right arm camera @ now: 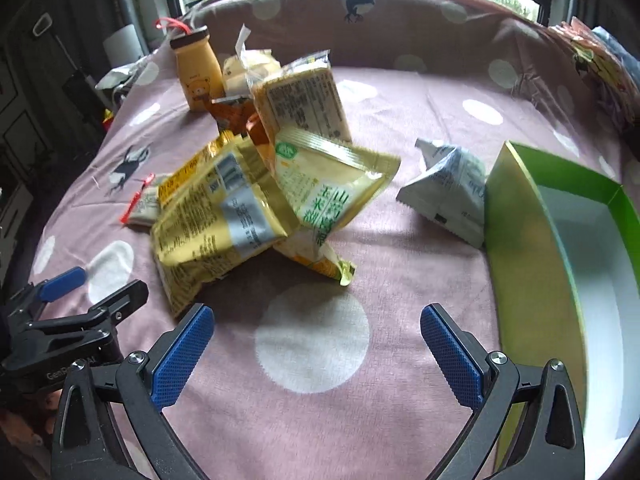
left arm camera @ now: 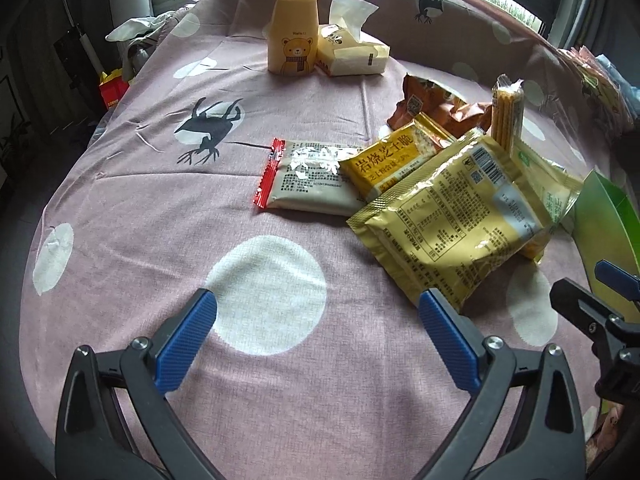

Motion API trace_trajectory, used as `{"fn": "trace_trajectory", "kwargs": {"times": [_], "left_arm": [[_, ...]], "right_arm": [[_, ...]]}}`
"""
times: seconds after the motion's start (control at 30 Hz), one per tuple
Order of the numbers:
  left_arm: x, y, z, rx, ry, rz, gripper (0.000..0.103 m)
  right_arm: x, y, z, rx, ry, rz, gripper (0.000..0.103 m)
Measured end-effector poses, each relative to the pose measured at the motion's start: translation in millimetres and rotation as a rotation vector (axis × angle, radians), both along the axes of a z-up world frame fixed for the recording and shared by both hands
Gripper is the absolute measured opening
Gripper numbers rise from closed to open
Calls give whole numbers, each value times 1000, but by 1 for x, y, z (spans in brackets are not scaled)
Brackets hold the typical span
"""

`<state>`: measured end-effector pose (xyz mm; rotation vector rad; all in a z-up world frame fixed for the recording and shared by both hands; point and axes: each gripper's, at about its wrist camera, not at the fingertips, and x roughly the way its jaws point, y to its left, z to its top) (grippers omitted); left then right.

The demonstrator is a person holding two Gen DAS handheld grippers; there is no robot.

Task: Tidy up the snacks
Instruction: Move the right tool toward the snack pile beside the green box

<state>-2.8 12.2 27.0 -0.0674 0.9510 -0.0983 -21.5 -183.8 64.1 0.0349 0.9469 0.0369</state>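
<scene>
A heap of snack packets lies on the pink spotted cloth: a large gold packet (left arm camera: pixel 452 224) (right arm camera: pixel 216 216), a yellow cheese-cracker packet (left arm camera: pixel 384 160), a white packet with red ends (left arm camera: pixel 304 178), an orange-brown packet (left arm camera: pixel 432 106) and a green-and-yellow packet (right arm camera: pixel 328 184). A grey-white packet (right arm camera: pixel 444 192) rests against a green box (right arm camera: pixel 516 216) with a white inside. My left gripper (left arm camera: pixel 318 336) is open and empty, near the gold packet's corner. My right gripper (right arm camera: pixel 316 344) is open and empty too, between the heap and the box.
A yellow bear-printed bottle (left arm camera: pixel 294 28) (right arm camera: pixel 198 72) and a tissue pack (left arm camera: pixel 352 50) stand at the far side. The green box's edge (left arm camera: pixel 604 224) shows at the right of the left wrist view. Windows and dark furniture surround the cloth-covered surface.
</scene>
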Motion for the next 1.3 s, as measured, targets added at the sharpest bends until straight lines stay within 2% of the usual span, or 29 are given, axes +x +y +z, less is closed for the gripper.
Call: {"fn": "trace_trajectory", "kwargs": {"times": [0.13,0.27,0.47,0.6,0.73,0.83,1.0,1.13,1.3], "left_arm": [[3,6,7,-80,-4,17,100],[6,8,14,-134,-18,15,99],[6,11,16,-245,-1,15,96],[5,15,18,-249,3,40,92],[9,18,30,-274,-10,37,91],[14,16,45,-282,-24,36,91],[14,9,67,-247,-81,-9,91],[11,6,64,-233,-93,-12,91],[11,4,50,-309,-72,-67,89]], "right_arm": [[-2,4,27,-11,-70,-21,103],[14,13,41,-111,-109,-54,103],[32,18,64,-44,-128,-57,103],[27,24,64,-11,-161,-33,103],[20,16,52,95,-141,12,103],[20,10,53,90,-162,-6,103],[20,-2,55,174,-174,-11,103],[21,-7,46,220,-142,-23,103],[22,-8,43,257,-129,-30,103]]}}
